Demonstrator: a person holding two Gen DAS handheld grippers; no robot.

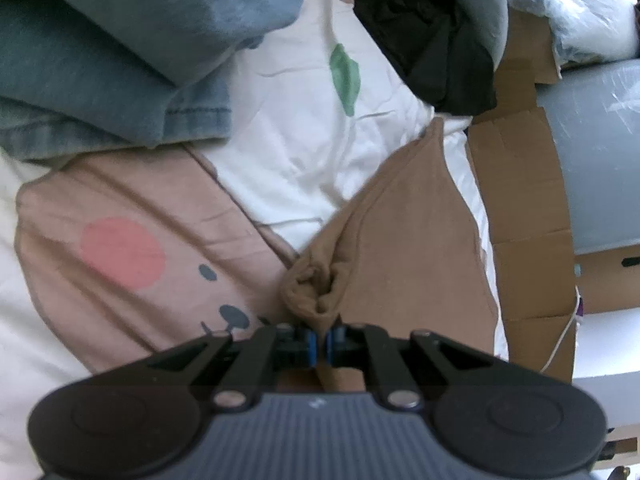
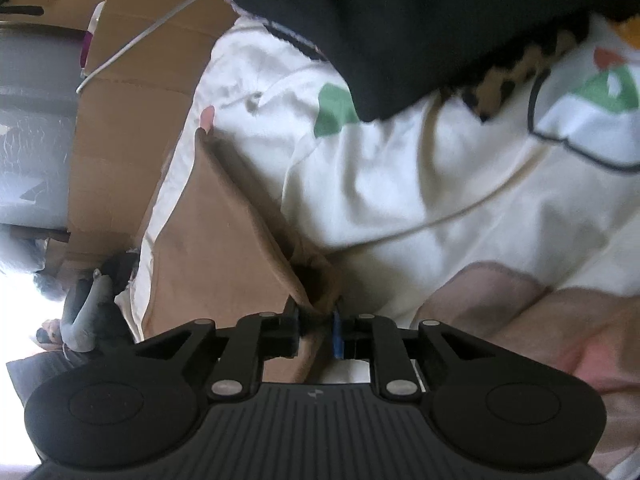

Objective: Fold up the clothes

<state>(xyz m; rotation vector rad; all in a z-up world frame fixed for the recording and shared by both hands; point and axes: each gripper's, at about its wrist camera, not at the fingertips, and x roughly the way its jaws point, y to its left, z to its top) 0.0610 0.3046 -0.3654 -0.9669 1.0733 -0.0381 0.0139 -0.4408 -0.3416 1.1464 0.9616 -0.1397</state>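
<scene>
A tan brown garment (image 1: 404, 232) lies on the white printed bedsheet (image 1: 296, 128). My left gripper (image 1: 319, 346) is shut on a bunched corner of it. In the right wrist view the same brown garment (image 2: 216, 232) stretches away to the left, and my right gripper (image 2: 316, 332) is shut on another gathered edge. The cloth hangs taut between the two holds. A pink patch with a coral dot (image 1: 124, 252) is part of the sheet's print, just left of the left gripper.
Folded blue denim (image 1: 112, 60) sits at the top left. A black and grey pile of clothes (image 1: 440, 40) lies at the far right of the bed, also black cloth (image 2: 400, 20). Flattened cardboard (image 1: 520, 200) borders the bed edge. A white cable (image 2: 132, 44) crosses the cardboard.
</scene>
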